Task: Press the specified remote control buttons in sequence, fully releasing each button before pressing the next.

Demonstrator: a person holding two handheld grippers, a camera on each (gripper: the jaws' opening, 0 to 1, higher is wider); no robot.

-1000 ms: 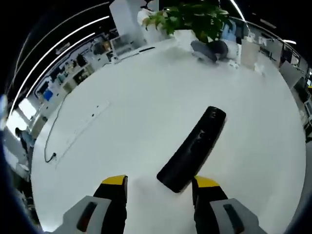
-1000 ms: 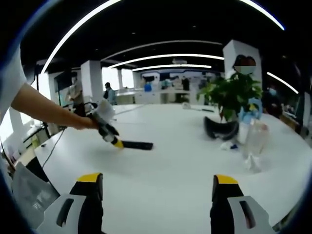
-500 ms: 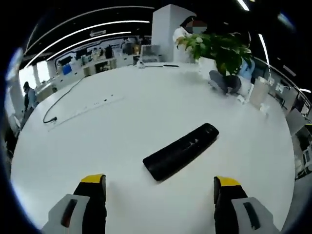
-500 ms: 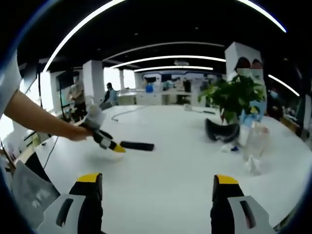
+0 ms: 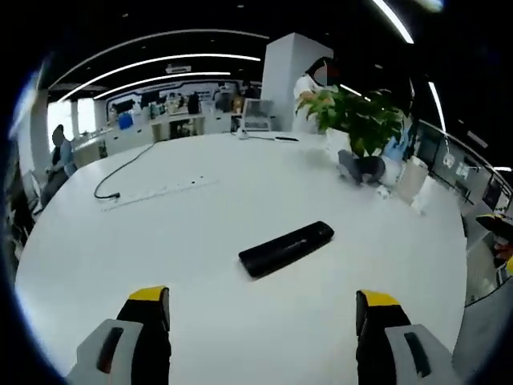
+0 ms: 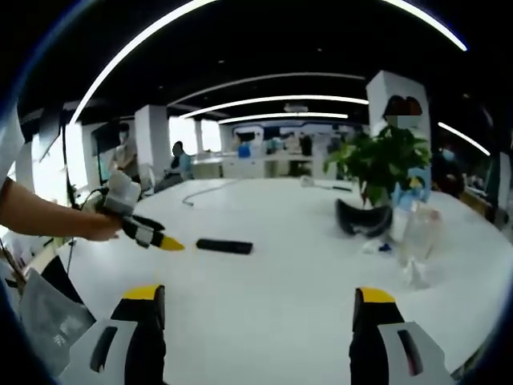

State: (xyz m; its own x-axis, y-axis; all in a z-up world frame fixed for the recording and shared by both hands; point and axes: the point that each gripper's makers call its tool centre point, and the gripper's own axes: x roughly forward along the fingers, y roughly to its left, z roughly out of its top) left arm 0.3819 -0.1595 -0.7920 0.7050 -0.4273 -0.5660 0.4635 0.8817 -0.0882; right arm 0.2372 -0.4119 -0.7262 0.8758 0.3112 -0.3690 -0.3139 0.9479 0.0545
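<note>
A long black remote control (image 5: 286, 249) lies flat on the white table (image 5: 200, 224), slanted with its far end to the right. My left gripper (image 5: 260, 303) stands open a short way back from its near end, nothing between the yellow-tipped jaws. The same remote (image 6: 225, 246) appears small and far off in the right gripper view, with the left gripper (image 6: 148, 234), held by a person's hand, just to its left and clear of it. My right gripper (image 6: 256, 298) is open and empty over the table's near part.
A potted plant (image 5: 357, 120) with a dark object at its foot (image 5: 361, 167) stands at the far right. A power strip with a black cable (image 5: 152, 191) lies far left. A clear plastic bag (image 6: 417, 241) sits at the right. People and desks are beyond the table.
The left gripper has pulled back and up from the remote, which now sits farther ahead of the jaws. The right gripper has stayed put.
</note>
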